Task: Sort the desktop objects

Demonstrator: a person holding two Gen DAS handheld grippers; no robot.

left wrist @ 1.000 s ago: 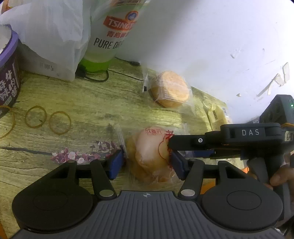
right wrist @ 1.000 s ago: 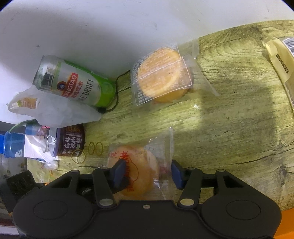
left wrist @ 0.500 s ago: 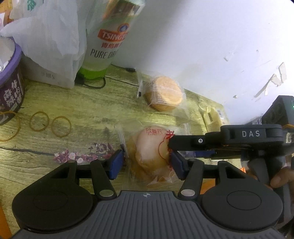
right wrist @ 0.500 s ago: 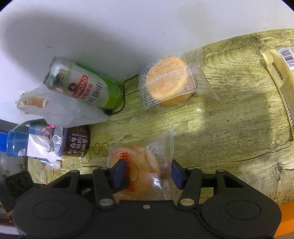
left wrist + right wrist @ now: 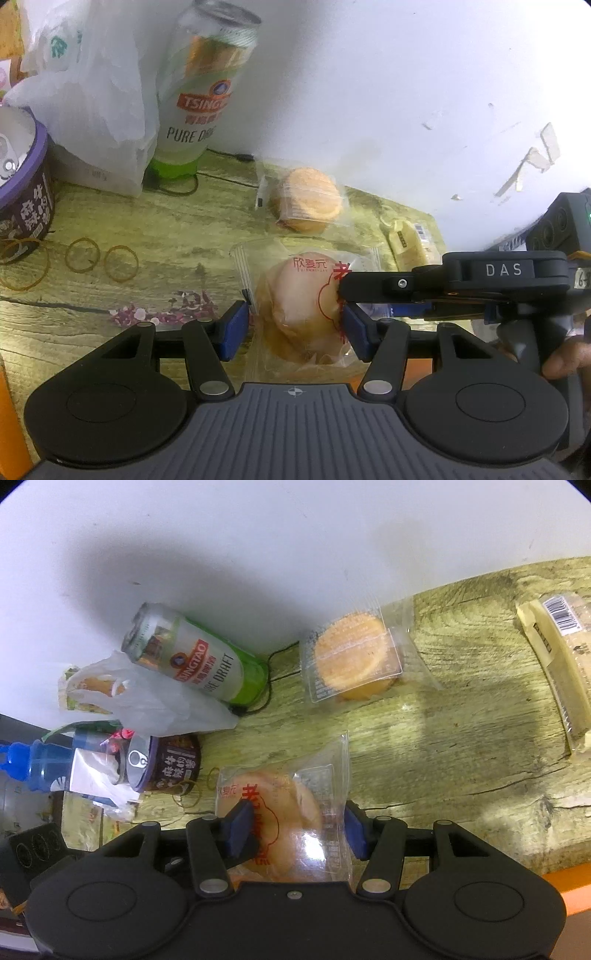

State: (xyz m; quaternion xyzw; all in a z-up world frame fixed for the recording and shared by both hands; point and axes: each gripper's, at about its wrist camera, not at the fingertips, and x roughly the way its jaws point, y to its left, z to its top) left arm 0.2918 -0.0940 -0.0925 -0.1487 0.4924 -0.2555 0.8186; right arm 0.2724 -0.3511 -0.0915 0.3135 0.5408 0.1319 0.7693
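- I have both grippers on one wrapped bun [image 5: 299,310]: the left gripper [image 5: 295,332] has its jaws pinching the bun's sides, and the right gripper [image 5: 295,829] has its jaws closed across the same packet, which looks lifted just clear of the surface [image 5: 461,738].
- Risk: the film is slick and loose; if I pull the two grippers apart, the wrapper could tear or slip out.
- Squeezing harder would likely crush the soft bun.
- The right gripper's finger crosses my left view, so a collision between the tools is possible.
- The second wrapped cake [image 5: 308,197] and the beer can [image 5: 199,92] stand beyond; a careless swing could topple the can.
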